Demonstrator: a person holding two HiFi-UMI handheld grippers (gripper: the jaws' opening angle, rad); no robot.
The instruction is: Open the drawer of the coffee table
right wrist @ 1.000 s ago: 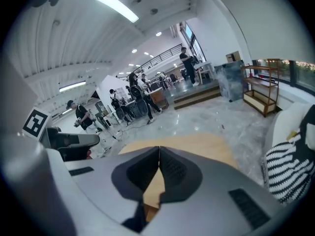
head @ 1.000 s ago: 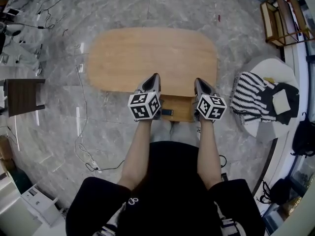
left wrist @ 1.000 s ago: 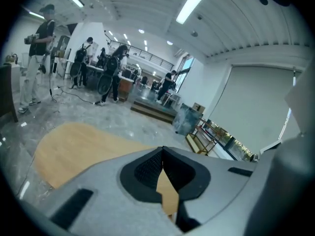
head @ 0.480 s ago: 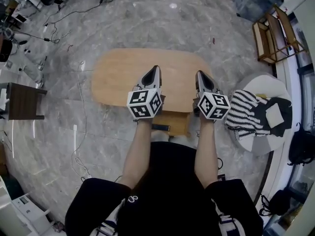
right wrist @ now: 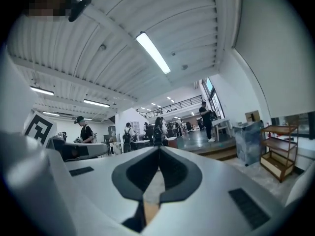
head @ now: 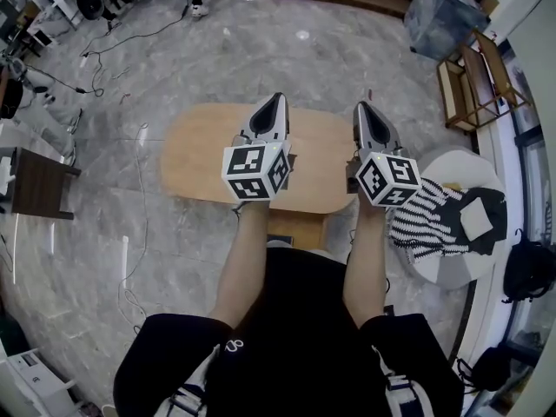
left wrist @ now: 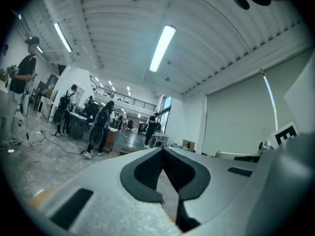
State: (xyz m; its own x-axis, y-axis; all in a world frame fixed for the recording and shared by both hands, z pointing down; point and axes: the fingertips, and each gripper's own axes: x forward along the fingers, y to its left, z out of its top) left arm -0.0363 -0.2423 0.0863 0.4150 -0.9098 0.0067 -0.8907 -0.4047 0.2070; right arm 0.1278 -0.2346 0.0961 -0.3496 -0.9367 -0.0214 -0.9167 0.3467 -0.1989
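The coffee table [head: 204, 150] has an oval light-wood top and stands on the marble floor below me in the head view. Its drawer [head: 297, 227] juts out from the near edge, towards my legs. My left gripper [head: 279, 99] and right gripper [head: 360, 107] are raised high above the table, side by side and pointing level away from me. Both are shut with nothing between the jaws. In the left gripper view the left gripper [left wrist: 162, 149] looks out over a large hall with people in it. The right gripper [right wrist: 158, 149] faces the same hall in the right gripper view.
A round white seat [head: 473, 168] with a striped cloth [head: 426, 220] stands right of the table. A wooden shelf [head: 473, 76] and a grey bin [head: 443, 11] are at the far right. A dark side table [head: 39, 182] is at the left, and cables [head: 143, 233] trail on the floor.
Both grippers have risen from the drawer front to high above the table, still shut. The head view has lifted too, so the table looks smaller. The drawer stays pulled out.
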